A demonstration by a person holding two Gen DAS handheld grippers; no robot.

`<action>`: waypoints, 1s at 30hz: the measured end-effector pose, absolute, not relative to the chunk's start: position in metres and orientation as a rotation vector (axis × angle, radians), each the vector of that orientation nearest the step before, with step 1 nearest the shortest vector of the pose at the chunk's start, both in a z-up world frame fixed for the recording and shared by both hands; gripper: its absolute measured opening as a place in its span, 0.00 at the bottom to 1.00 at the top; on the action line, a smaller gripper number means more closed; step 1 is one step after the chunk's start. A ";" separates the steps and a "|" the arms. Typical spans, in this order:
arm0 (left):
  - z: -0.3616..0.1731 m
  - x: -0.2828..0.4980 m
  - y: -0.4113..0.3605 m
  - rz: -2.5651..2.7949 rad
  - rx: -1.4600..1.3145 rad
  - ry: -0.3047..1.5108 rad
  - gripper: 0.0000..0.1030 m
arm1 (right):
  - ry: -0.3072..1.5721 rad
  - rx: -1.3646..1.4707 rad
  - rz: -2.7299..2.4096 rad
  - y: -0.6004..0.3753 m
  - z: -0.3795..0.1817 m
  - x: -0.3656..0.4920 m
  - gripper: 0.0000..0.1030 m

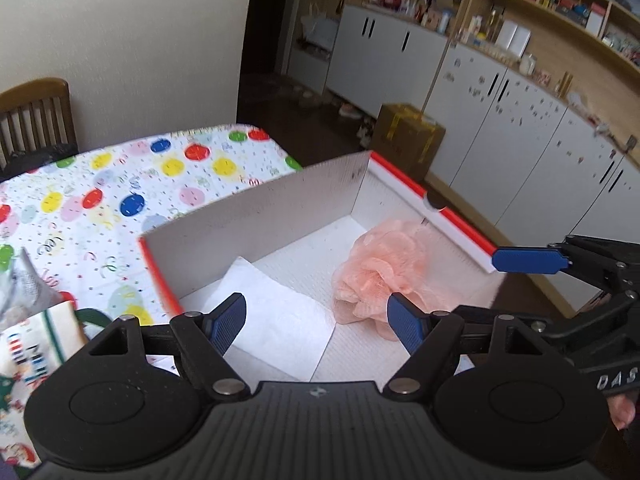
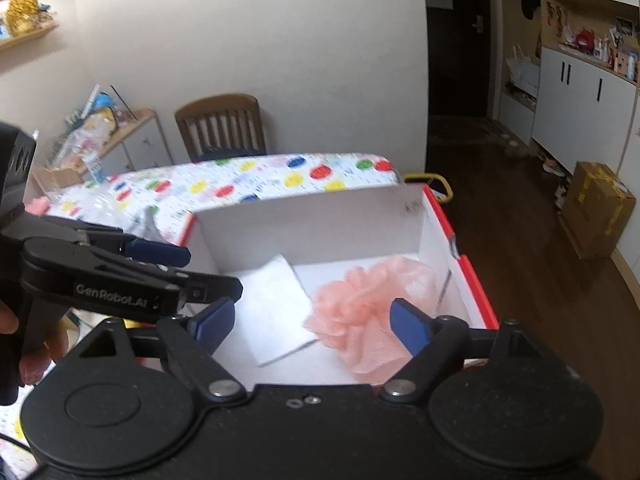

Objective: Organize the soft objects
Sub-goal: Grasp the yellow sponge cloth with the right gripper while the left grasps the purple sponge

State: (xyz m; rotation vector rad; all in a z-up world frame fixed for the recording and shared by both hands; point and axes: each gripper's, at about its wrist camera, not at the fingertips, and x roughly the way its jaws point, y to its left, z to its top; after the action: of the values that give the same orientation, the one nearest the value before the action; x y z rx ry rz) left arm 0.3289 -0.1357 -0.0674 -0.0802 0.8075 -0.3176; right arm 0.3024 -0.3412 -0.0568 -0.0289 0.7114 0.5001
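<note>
Below open fingers (image 2: 410, 326), boxed pink loofah (image 2: 372, 312)

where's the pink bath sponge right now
In both wrist views the pink bath sponge lies inside the white box, on its right side, beside the folded white cloth.

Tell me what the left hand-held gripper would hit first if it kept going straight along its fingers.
Probably the folded white cloth lying on the floor of the red-edged box: it sits centred between the open left hand-held gripper fingers. Depth is unclear; the pink mesh bath pouf lies just right of that line.
</note>
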 end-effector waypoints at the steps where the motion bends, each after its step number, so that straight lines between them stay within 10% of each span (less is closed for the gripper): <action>1: -0.063 0.322 -0.131 -0.318 -0.084 0.795 0.75 | 0.702 -0.025 0.508 -0.339 -0.053 0.299 0.85; 30: -0.069 0.188 0.074 -0.084 -0.169 0.698 1.00 | 0.680 -0.019 0.586 -0.183 -0.050 0.210 0.98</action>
State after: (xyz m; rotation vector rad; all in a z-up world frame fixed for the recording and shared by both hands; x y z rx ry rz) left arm 0.1879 0.0745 -0.0691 -0.1689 0.6984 -0.0838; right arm 0.2097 -0.1829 -0.0495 -0.0195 0.6799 0.5856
